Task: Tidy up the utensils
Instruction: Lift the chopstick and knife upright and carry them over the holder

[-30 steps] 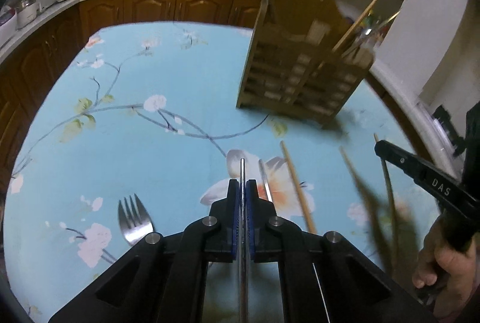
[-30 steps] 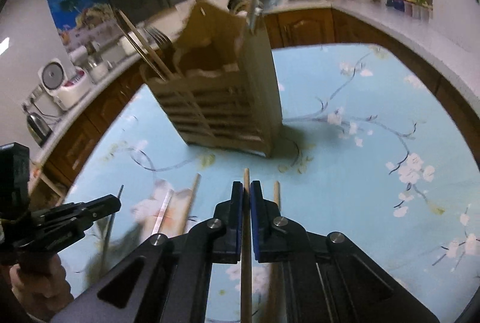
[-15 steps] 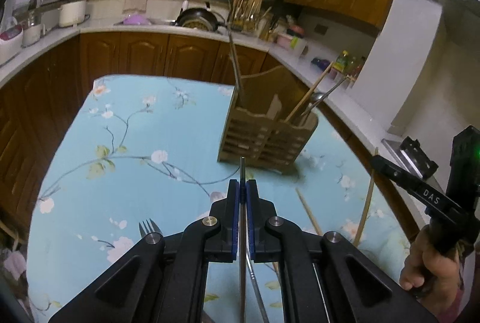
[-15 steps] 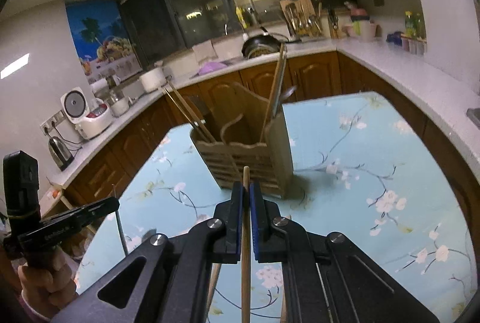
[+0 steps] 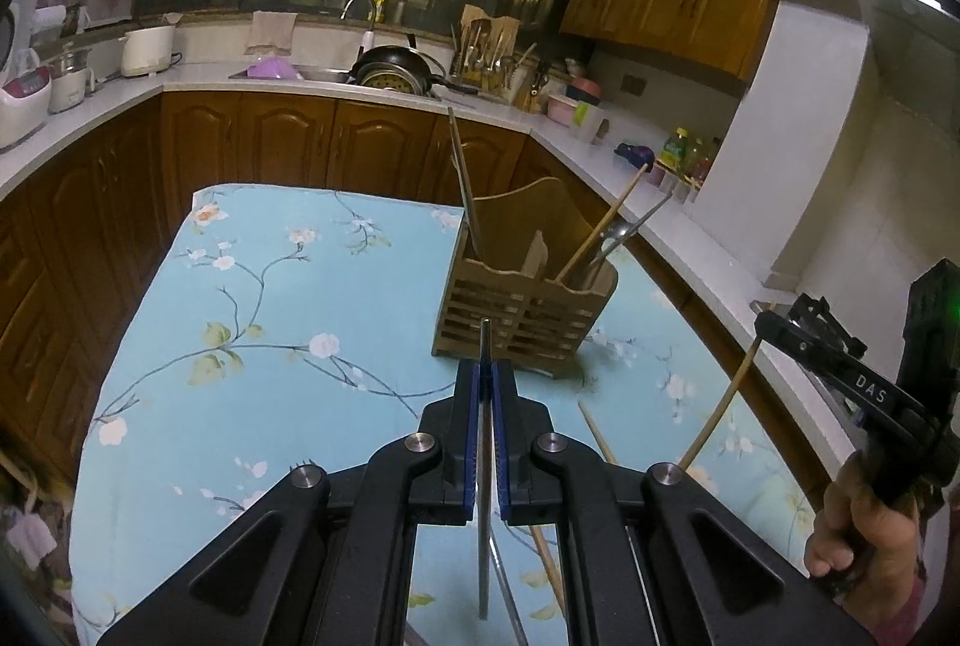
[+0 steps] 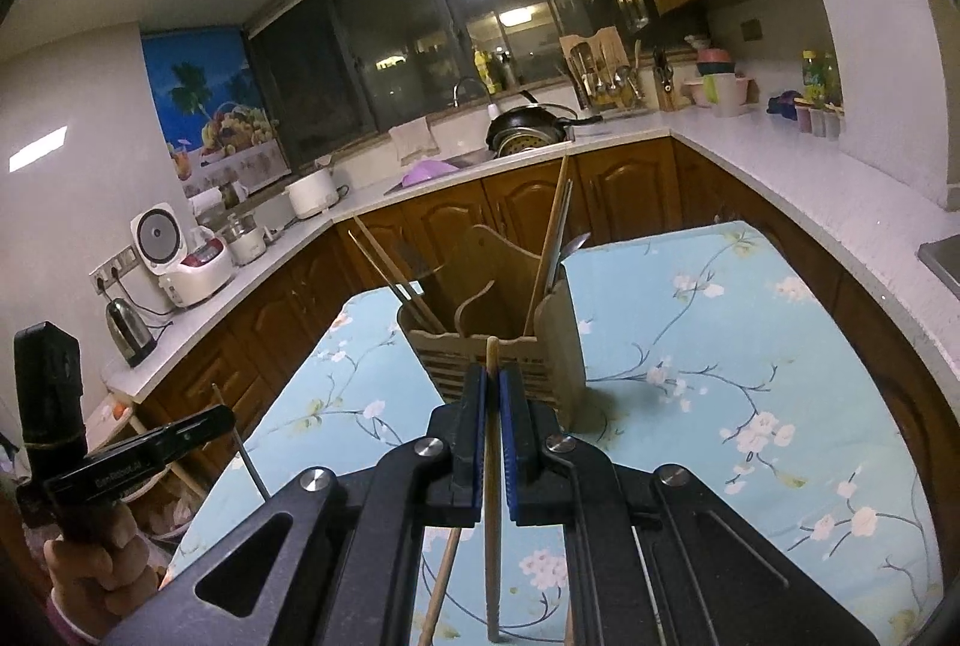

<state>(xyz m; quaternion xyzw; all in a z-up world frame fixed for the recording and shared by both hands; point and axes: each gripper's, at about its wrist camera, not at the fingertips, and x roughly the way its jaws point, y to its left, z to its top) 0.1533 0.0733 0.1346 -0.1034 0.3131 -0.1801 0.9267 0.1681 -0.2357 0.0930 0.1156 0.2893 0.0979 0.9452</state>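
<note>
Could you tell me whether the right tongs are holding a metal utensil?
No, the right tongs are shut on a wooden chopstick, pale tan rather than metallic.

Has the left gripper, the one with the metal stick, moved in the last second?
Yes. The left gripper has risen away from the table; the wooden utensil holder now looks smaller and farther below.

Dark night windows span the far wall and mirror ceiling lights. Brown wooden cabinets run beneath a white L-shaped countertop. A tropical fruit poster hangs far left. Upper cabinets fill the far right.
</note>
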